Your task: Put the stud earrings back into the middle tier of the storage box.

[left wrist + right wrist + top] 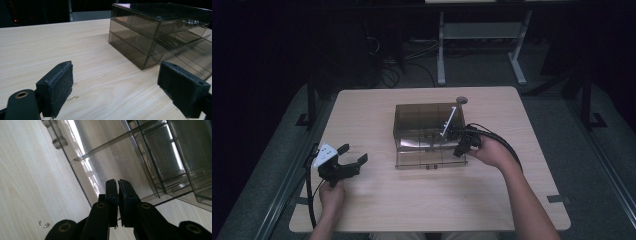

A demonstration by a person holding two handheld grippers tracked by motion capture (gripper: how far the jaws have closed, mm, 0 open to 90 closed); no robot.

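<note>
Drawer box [427, 131]: lowest drawer [430, 159] pulled out
Right gripper [460, 148]: jaws closed, empty, over drawer
Left gripper [353, 154]: jaws apart, empty

The light wood counter [377, 210] sits square in the high view, pale grain running across it, and on its far edge there's a small round grey disc [461, 100], lying flat. Down in the right gripper view, a tiny bent metal hook [43, 224] lies loose on the wood. Beyond the counter, a white-legged stand [479, 47] rises from the grey floor [562, 120], its feet spread wide. To the left of that stand, a tangle of dark cables [389, 72] loops on the floor. Two black posts [311, 100] flank the counter's sides. A strip of grey tape [559, 199] marks the near right edge. The background is dark.
</note>
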